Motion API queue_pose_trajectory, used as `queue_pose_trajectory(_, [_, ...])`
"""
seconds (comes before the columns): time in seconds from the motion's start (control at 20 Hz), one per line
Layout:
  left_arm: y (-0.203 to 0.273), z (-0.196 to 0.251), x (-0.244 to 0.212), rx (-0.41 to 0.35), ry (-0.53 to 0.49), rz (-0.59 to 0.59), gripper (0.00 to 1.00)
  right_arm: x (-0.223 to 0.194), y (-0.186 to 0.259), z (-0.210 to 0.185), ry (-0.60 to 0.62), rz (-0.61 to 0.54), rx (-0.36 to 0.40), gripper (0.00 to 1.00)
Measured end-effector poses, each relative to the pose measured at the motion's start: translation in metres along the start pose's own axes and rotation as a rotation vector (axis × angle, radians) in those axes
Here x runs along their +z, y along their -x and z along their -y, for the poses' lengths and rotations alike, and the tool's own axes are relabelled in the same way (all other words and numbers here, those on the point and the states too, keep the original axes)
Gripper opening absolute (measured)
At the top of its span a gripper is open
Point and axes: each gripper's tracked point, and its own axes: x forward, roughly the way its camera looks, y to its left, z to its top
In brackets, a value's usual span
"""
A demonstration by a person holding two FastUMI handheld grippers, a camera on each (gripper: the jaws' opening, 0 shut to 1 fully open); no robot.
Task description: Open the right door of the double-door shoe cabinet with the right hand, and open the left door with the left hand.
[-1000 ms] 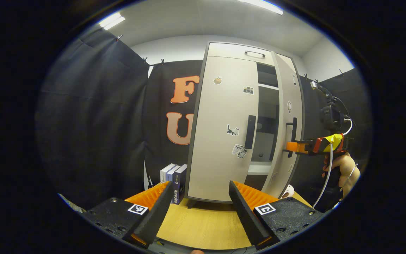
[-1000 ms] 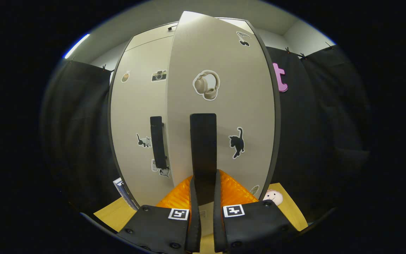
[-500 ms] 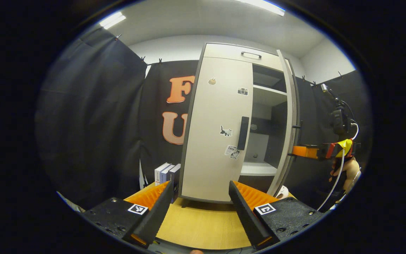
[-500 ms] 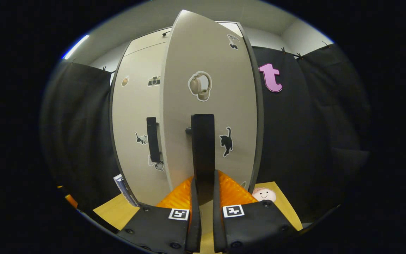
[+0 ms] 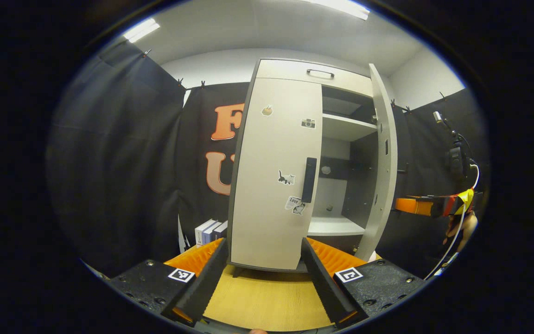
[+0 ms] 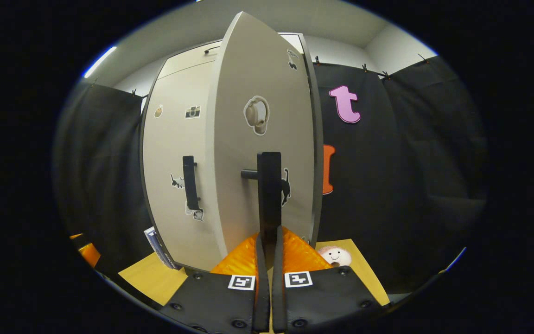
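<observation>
So the right tongs (image 6: 267,248) are clamping the lower end of the right door's handle (image 6: 270,190), both fingers pressing in on that black vertical bar at bottom center of the right gripper view. The right door (image 5: 380,162) is swinging out pretty wide; in the left gripper view it's sitting right of center, almost edge-on, with the shelves (image 5: 341,127) inside the shoe cabinet (image 5: 313,74) showing behind it. You can also spot the right tongs (image 5: 399,205) in that view at the far right, coming in sideways at the door's outer face, with a bit of the person's hand (image 5: 468,227) behind them.

The left tongs (image 5: 262,273) are sitting wide open at the bottom of the left gripper view, holding nothing, hanging over the wooden table (image 5: 267,301).

The bit that matters for what's coming: the left door (image 5: 274,176) is looking fully closed, and its handle (image 5: 309,179) is a black bar running straight up and down along the door's right edge, just right of frame center. It's lying above and a bit right of the gap between the open fingers, well apart from them. I'm guessing the left hand needs to go forward and up, keeping the fingers either side of that vertical bar, since the left tongs are the nearer ones to it.

Some books (image 5: 209,231) are standing beside the cabinet at lower left, and a little smiley plush (image 6: 335,255) is lying on the table at lower right of the right gripper view.
</observation>
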Motion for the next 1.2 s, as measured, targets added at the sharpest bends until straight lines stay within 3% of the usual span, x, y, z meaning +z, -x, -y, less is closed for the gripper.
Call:
queue_pose_trajectory(0.25, [-0.003,0.011,-0.001,-0.016,0.005,-0.006,0.95,0.0,0.003,0.016,-0.011,0.005,-0.053,0.09])
queue_pose_trajectory(0.3, [-0.004,0.013,-0.001,-0.017,0.002,-0.006,0.95,0.003,0.004,0.021,-0.017,0.008,-0.074,0.14])
queue_pose_trajectory(0.35, [-0.006,0.015,0.0,-0.018,0.0,-0.005,0.95,0.002,0.001,0.024,-0.013,0.009,-0.09,0.07])
queue_pose_trajectory(0.5, [-0.01,0.026,0.001,-0.032,-0.004,0.0,0.95,0.001,0.003,0.035,0.004,0.011,-0.119,0.07])
queue_pose_trajectory(1.0, [-0.015,0.043,-0.005,-0.037,-0.005,-0.019,0.95,-0.001,0.008,0.041,-0.027,0.009,-0.058,0.07])
queue_pose_trajectory(1.2, [-0.022,0.052,-0.004,-0.043,-0.016,-0.018,0.95,-0.001,0.006,0.045,-0.038,0.008,-0.07,0.07])
